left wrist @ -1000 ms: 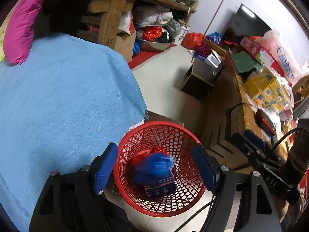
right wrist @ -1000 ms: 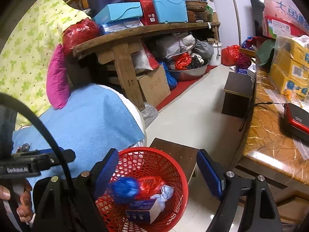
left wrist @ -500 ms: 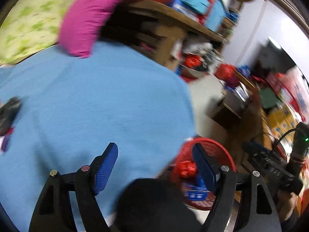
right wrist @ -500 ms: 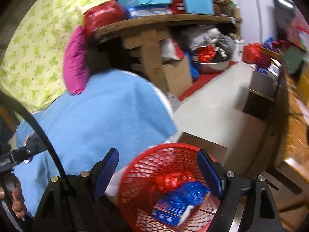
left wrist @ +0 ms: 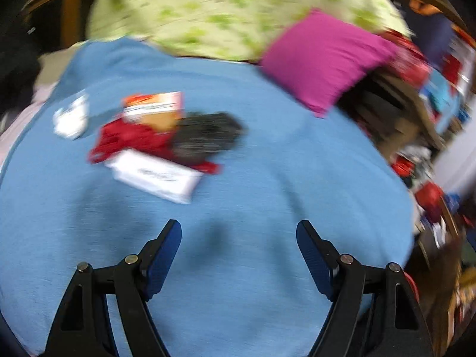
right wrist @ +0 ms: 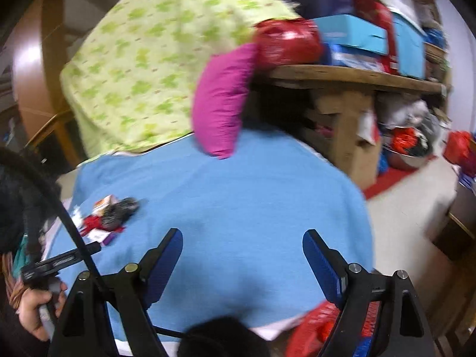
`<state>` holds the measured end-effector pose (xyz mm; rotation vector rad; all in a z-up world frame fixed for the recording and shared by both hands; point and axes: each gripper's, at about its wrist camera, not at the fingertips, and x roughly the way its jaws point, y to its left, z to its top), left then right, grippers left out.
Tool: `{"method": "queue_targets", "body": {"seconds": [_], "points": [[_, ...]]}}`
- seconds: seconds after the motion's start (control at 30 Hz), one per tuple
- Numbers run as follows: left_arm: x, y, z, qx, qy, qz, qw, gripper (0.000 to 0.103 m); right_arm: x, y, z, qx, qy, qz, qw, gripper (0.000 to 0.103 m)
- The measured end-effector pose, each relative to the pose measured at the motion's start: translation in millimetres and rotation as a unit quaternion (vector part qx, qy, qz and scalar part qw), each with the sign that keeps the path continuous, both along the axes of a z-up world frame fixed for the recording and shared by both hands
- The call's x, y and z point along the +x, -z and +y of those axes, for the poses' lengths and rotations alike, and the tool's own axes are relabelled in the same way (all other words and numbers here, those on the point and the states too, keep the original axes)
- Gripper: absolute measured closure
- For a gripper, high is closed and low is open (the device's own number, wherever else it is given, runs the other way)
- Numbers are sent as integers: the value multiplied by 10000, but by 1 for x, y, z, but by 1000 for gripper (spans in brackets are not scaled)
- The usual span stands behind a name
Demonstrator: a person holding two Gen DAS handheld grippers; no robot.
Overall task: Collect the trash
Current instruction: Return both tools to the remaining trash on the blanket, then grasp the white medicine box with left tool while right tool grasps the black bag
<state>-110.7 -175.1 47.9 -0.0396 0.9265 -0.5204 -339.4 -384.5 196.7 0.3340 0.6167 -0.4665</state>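
Both grippers swung from the red basket [right wrist: 321, 327] toward the bed's [left wrist: 267, 163] far-left trash pile [left wrist: 154, 145]; fingers open, empty — slow before closing on one piece.

A bed with a blue woven blanket [right wrist: 238, 196] fills the room beside a rough wooden shelf [right wrist: 351, 74] and pale tiled floor [right wrist: 410, 202].

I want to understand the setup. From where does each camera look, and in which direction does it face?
Left wrist: sits on the left claw, looks down at the blue blanket and trash pile; own open fingers show.
Right wrist: sits on the right claw, faces the blanket and pink pillow; the person's hand shows.
Shared: blanket, pile, pillow.
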Motion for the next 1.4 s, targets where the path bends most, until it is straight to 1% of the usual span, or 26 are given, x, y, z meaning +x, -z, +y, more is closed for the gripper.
{"method": "queue_targets", "body": {"seconds": [0.07, 0.17, 0.27, 0.33, 0.4, 0.47, 0.53, 0.63, 0.67, 0.73, 0.8, 0.83, 0.87, 0.93, 1.03, 1.1, 1.17, 1.2, 1.23, 1.3, 1.33, 1.4], "points": [[18, 11, 8, 85, -247, 144, 9996, 23, 13, 3, 11, 7, -149, 46, 9999, 18], [35, 23, 7, 117, -302, 254, 9992, 23, 26, 9, 26, 77, -325, 82, 9994, 18], [50, 35, 4, 309, -372, 322, 9983, 23, 38, 13, 34, 115, -456, 145, 9988, 18], [63, 45, 8, 530, -590, 360, 9962, 23, 44, 17, 38, 120, -529, 192, 9983, 18], [70, 49, 23, 601, -914, 364, 9933, 23, 49, 20, 39, 151, -566, 212, 9981, 18], [74, 49, 52, 531, -1423, 406, 9876, 23, 54, 25, 38, 206, -598, 230, 9977, 18], [70, 44, 89, 503, -2059, 281, 9769, 23, 61, 30, 38, 284, -631, 256, 9973, 18], [63, 39, 123, 437, -2530, 233, 9662, 23, 72, 40, 40, 411, -736, 298, 9960, 18], [61, 38, 129, 454, -2580, 200, 9649, 23, 77, 43, 41, 446, -786, 322, 9954, 18], [59, 33, 132, 485, -2605, 90, 9642, 23, 84, 48, 45, 490, -874, 347, 9944, 18], [60, 30, 123, 474, -2417, 61, 9692, 23, 91, 52, 49, 515, -942, 371, 9935, 18], [64, 28, 110, 514, -2250, 19, 9730, 23, 93, 54, 50, 530, -968, 384, 9931, 18], [66, 28, 103, 561, -2155, -27, 9749, 23, 95, 55, 51, 546, -980, 393, 9929, 18], [74, 29, 83, 763, -1907, -152, 9786, 23, 96, 56, 52, 551, -996, 405, 9927, 18], [82, 40, 61, 1117, -1687, -119, 9793, 23, 99, 59, 51, 529, -1012, 486, 9923, 18], [91, 54, 55, 1419, -1637, -33, 9762, 23, 103, 62, 50, 541, -1014, 574, 9917, 18], [93, 62, 60, 1411, -1589, -54, 9771, 24, 108, 64, 51, 525, -1044, 630, 9911, 18], [92, 60, 63, 1349, -1579, -138, 9781, 37, 112, 66, 53, 499, -1079, 668, 9907, 18], [91, 57, 68, 1264, -1537, -169, 9799, 53, 118, 68, 56, 464, -1126, 721, 9899, 18], [92, 53, 75, 1011, -1533, -152, 9829, 54, 133, 73, 62, 403, -1247, 806, 9881, 18], [89, 49, 81, 911, -1576, -209, 9831, 54, 141, 74, 65, 374, -1301, 820, 9874, 18], [87, 43, 87, 853, -1608, -325, 9828, 54, 164, 77, 74, 359, -1426, 831, 9856, 18]]}}
